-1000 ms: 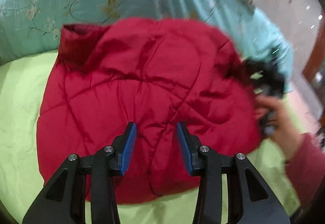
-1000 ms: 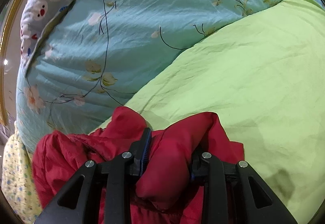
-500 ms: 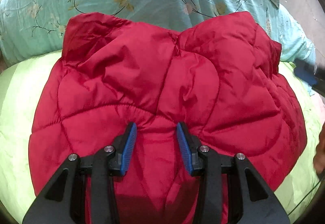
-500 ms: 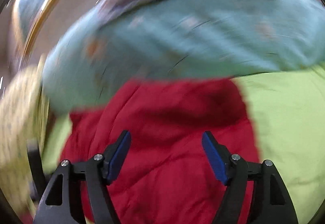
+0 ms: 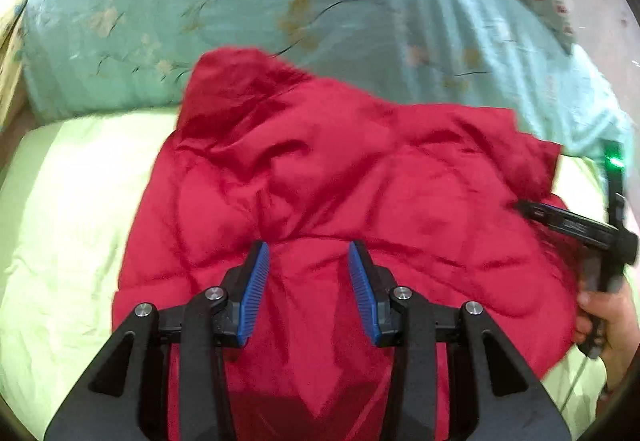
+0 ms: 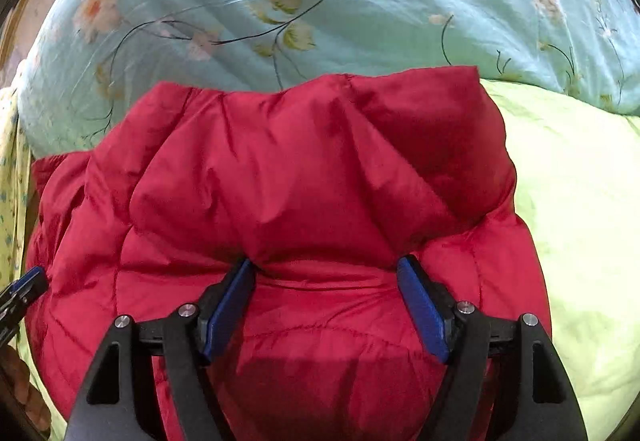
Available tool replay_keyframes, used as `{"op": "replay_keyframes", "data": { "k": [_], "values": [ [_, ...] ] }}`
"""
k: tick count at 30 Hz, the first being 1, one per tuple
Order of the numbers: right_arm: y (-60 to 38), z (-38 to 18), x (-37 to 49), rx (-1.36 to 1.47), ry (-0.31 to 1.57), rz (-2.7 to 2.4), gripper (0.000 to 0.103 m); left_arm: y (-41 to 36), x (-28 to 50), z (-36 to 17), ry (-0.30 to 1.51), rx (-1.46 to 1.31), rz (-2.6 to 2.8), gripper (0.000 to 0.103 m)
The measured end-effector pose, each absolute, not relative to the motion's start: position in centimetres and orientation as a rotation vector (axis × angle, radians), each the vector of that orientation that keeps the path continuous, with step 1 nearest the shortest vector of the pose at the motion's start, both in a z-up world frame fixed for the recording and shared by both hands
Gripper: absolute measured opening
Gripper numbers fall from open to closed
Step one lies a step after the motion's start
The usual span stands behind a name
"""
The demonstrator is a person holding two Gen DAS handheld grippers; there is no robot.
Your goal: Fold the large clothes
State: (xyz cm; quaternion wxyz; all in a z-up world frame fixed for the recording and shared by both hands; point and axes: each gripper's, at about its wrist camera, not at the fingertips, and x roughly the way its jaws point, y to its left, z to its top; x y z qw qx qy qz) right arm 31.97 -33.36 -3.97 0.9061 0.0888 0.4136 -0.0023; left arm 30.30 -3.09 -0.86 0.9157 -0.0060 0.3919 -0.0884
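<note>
A red quilted puffer jacket lies bunched on the lime-green bed sheet, its far edge against a teal quilt. My left gripper hangs low over the jacket's near part. Its blue pads stand partly apart and fabric lies below the gap, not pinched. In the right wrist view the same jacket fills the middle. My right gripper is wide open, with its tips resting against a puffy fold and nothing clamped. One black finger of the right gripper and the person's hand show at the right edge of the left wrist view.
A teal floral quilt is heaped behind the jacket across the far side. Yellow patterned cloth lies at the left edge. Bare green sheet spreads to the right of the jacket. A strip of floor shows beyond the quilt.
My right gripper let go of the red fold it was clamping, opened wide and swung over the jacket's back. My left gripper slid sideways over the jacket with its gap unchanged.
</note>
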Motion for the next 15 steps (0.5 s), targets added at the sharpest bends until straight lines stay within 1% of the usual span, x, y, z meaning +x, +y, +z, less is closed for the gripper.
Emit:
{"op": "replay_keyframes", "data": {
  "k": [5, 9, 15],
  "values": [
    [-33.6, -4.2, 32.3, 0.210, 0.845, -0.002, 0.075, -3.5, 33.4, -3.2, 0.851, 0.021, -0.127, 0.040],
    [-34.6, -5.0, 31.9, 0.258, 0.848, 0.007, 0.076, -3.3, 35.5, -4.4, 0.894, -0.029, -0.129, 0.041],
    [-34.9, -5.9, 32.2, 0.278, 0.868, 0.019, 0.076, -2.9, 35.7, -4.7, 0.902, -0.063, -0.144, 0.041]
  ]
}}
